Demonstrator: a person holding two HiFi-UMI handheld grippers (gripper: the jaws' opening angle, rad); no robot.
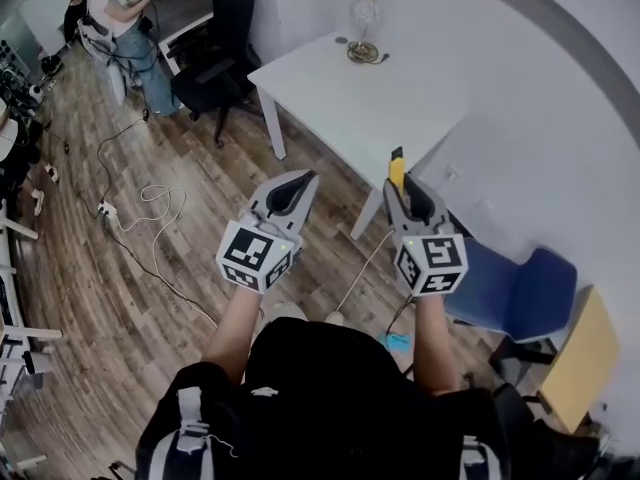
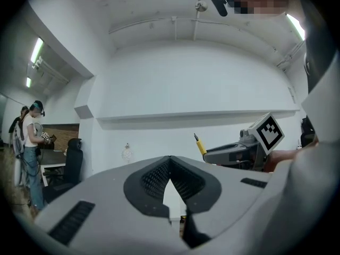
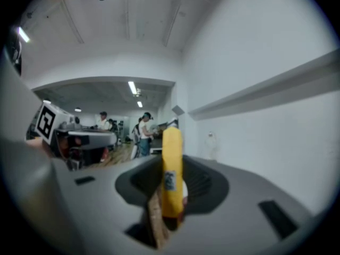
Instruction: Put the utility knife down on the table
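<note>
My right gripper is shut on a yellow utility knife, which sticks out past the jaw tips toward the white table. In the right gripper view the knife stands upright between the jaws, its yellow body blurred. My left gripper hangs beside it on the left, shut, with nothing in it; in the left gripper view its jaws meet at the tip. Both grippers are held level in the air over the wooden floor, short of the table's near corner. The left gripper view also shows the knife poking up from the right gripper.
A small lamp-like ornament stands at the table's far edge. A blue chair sits to the right, a black office chair beyond the table's left end. Cables trail over the floor. A person works at a desk far left.
</note>
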